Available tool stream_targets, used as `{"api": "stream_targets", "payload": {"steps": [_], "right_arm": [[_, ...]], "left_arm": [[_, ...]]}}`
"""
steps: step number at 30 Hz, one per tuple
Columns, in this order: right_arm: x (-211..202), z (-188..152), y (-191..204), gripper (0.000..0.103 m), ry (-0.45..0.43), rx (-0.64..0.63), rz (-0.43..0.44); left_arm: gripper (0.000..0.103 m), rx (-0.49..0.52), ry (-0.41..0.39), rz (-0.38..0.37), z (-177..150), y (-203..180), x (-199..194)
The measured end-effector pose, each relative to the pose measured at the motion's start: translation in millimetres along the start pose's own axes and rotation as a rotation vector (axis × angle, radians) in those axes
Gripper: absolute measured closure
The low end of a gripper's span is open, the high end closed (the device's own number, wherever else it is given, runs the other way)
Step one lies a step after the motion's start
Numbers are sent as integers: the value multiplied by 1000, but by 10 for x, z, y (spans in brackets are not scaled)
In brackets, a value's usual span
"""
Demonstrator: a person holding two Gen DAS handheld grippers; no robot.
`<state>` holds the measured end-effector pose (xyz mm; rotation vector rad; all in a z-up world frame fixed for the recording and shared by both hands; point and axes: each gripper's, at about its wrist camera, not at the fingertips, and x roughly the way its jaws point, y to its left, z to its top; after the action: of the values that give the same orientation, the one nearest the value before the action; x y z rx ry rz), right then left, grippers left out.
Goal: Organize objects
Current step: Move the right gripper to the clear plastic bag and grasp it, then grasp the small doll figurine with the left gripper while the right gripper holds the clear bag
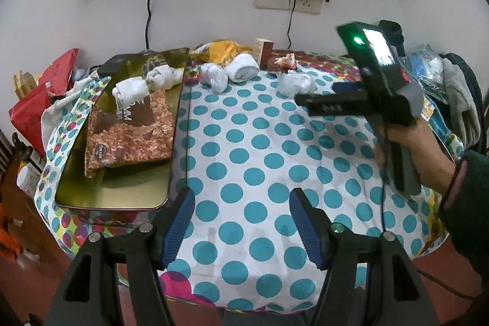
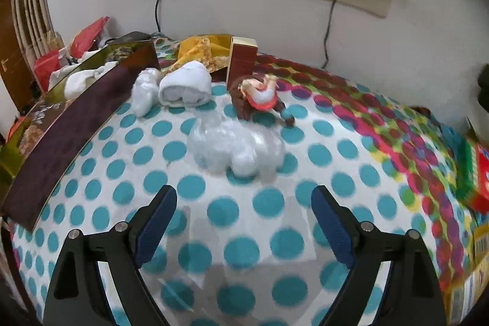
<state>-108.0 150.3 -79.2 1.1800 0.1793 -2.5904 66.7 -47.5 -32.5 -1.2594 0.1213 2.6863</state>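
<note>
Beside the tin box [image 1: 122,124] on the dotted worktop [image 1: 259,173] lie a rolled sock [image 2: 186,87] and plastic-wrapped bundle [image 2: 235,148]; left tongs [image 1: 241,225] and right tongs [image 2: 244,222] both gape, clamping nothing.

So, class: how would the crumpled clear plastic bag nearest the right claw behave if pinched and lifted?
The crumpled plastic bag probably squashes and hangs floppy, judging by its creases. It looks light for its bulk, and its glossy film may slip.
</note>
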Motion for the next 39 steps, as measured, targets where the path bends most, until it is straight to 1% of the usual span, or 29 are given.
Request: {"api": "stream_targets", "payload": {"steps": [3, 6, 7, 8, 11, 12, 14, 15, 17, 19, 24, 28, 35, 39], "right_arm": [[142, 130, -4, 14, 14, 32, 16], [248, 235, 21, 14, 11, 18, -13], [291, 263, 43, 14, 17, 3, -42], [323, 286, 60, 14, 21, -11, -52], [409, 329, 100, 16, 44, -35, -22], [432, 329, 109, 17, 55, -38, -5], [445, 323, 115, 36, 65, -41, -6], [441, 321, 117, 36, 65, -42, 12], [425, 314, 123, 43, 60, -45, 2], [419, 313, 141, 45, 59, -55, 9], [389, 303, 219, 45, 50, -93, -6], [326, 243, 210, 46, 45, -113, -15], [148, 52, -64, 46, 44, -69, -43], [11, -102, -286, 46, 50, -19, -58]], "left_arm": [[37, -3, 9, 9, 9, -8, 42], [37, 0, 20, 14, 20, -26, 93], [37, 4, 24, 15, 23, -38, 111], [37, 8, 29, 17, 28, -50, 132], [37, 15, 34, 12, 50, -82, 171], [37, 21, 36, 14, 56, -97, 187], [37, 30, 43, 19, 68, -126, 225], [37, 29, 47, 18, 73, -137, 243], [37, 20, 51, 7, 82, -152, 260], [37, 20, 54, 4, 84, -172, 270], [37, 34, 55, 13, 85, -225, 269], [37, 31, 57, 11, 88, -238, 283], [37, 21, 55, 4, 162, -274, 370], [37, 17, 50, -18, 300, -294, 465]]}}
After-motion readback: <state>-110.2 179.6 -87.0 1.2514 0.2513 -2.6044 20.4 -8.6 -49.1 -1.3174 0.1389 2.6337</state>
